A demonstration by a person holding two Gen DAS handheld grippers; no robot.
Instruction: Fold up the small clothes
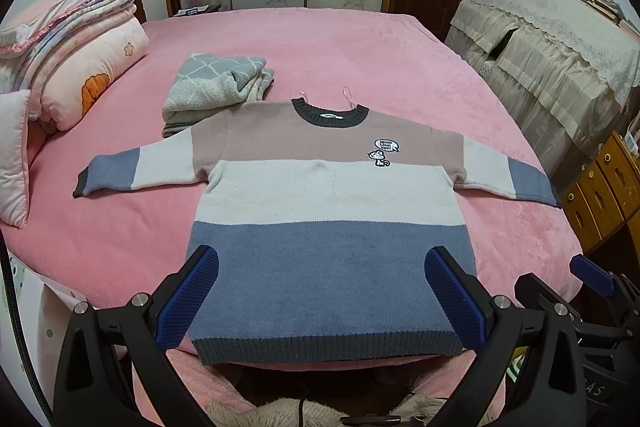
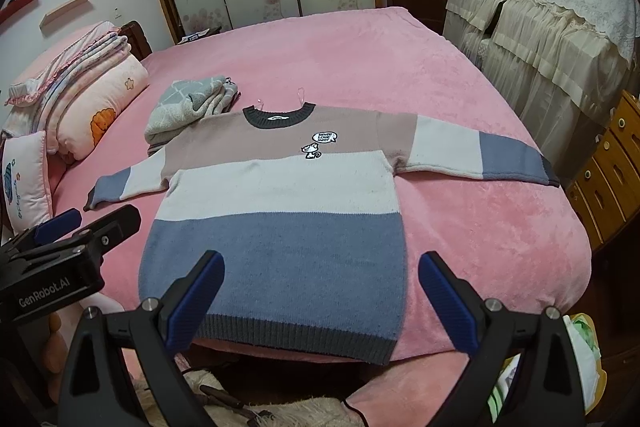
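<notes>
A small striped sweater [image 1: 328, 195] lies flat, front up, on the pink bed [image 1: 320, 43], sleeves spread, dark hem at the near edge. It has tan, white and blue bands and a dark collar. It also shows in the right wrist view [image 2: 280, 195]. My left gripper [image 1: 322, 267] is open and empty, held above the hem. My right gripper [image 2: 320, 271] is open and empty, above the hem's right part. The left gripper shows at the left of the right wrist view [image 2: 80, 227]; the right gripper shows at the right of the left wrist view [image 1: 592, 275].
A folded grey towel-like pile [image 1: 216, 87] sits beyond the sweater's left shoulder. Folded quilts and pillows [image 1: 80, 67] lie at the bed's left. A cloth-covered cabinet [image 1: 560, 47] and wooden drawers [image 1: 600, 187] stand right of the bed. Doors are behind.
</notes>
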